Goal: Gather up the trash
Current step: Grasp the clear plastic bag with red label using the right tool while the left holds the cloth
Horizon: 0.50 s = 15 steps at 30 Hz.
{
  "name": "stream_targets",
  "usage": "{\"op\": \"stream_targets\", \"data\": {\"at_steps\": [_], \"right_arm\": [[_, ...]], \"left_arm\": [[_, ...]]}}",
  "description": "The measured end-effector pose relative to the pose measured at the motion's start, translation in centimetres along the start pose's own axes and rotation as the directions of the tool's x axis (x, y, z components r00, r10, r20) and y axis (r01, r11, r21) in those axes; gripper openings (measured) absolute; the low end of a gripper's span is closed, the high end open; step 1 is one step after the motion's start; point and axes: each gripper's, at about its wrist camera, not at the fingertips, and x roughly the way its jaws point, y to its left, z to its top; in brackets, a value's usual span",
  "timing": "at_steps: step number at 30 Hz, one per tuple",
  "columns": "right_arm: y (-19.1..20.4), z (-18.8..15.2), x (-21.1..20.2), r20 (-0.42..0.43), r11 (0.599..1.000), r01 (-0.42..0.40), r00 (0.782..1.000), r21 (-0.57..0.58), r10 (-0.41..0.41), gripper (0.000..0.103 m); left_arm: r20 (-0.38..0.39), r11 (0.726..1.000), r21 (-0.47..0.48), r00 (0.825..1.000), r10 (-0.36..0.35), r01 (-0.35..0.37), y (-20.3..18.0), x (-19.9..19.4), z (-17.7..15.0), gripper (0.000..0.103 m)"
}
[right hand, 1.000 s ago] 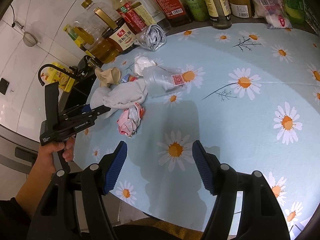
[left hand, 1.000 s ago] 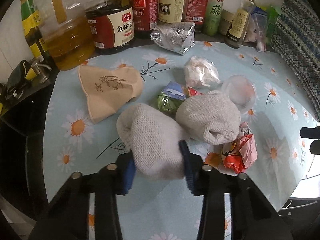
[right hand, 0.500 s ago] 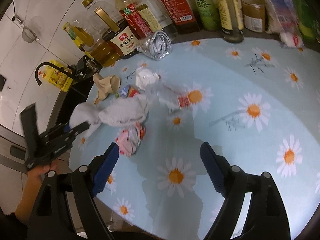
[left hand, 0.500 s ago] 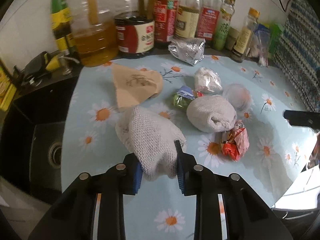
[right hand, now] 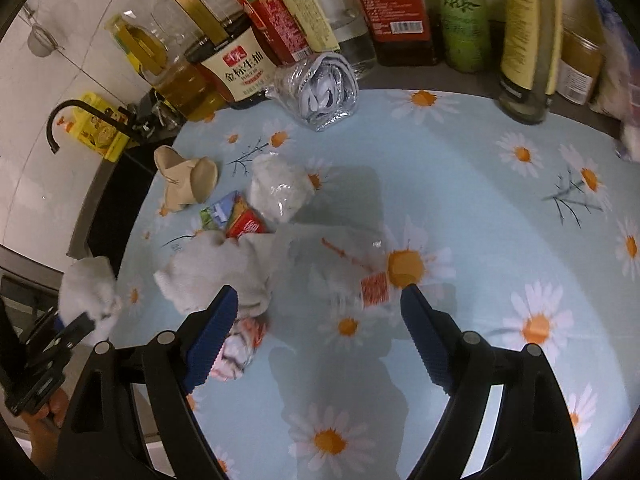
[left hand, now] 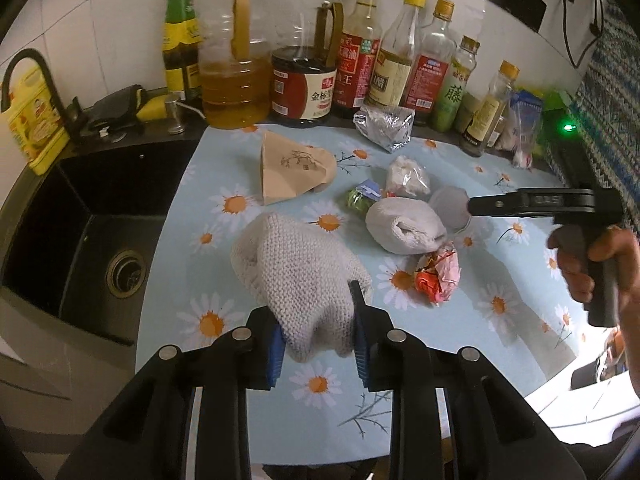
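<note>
Left gripper (left hand: 316, 334) clamped on knit sock (left hand: 300, 276); right gripper (right hand: 316, 320) wide open, empty; oil jug (left hand: 234, 76) about one-third full.

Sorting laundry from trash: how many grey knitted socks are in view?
2. One knitted sock is clamped in the left claw; the other sock lies balled on the tablecloth among the wrappers. More could be hidden underneath.

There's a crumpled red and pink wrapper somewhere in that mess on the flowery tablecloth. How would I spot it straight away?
Start from the black sink and cross the daisy tablecloth to the litter in its middle. Just in front of the rolled grey sock, on the near side, lies the red and pink wrapper. It is the only bright red, tightly scrunched ball; its neighbours are grey, white or tan.
</note>
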Motion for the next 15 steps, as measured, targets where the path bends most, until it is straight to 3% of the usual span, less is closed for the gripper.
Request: {"op": "stream_targets", "data": {"at_steps": [15], "right_arm": [[-0.5,1.2,2.8,-0.065,0.998,-0.025,0.998,-0.062,0.021,0.081]], "left_arm": [[0.004,0.995,-0.089,0.999,0.047,-0.047,-0.5,-0.7,-0.7,0.026]]}}
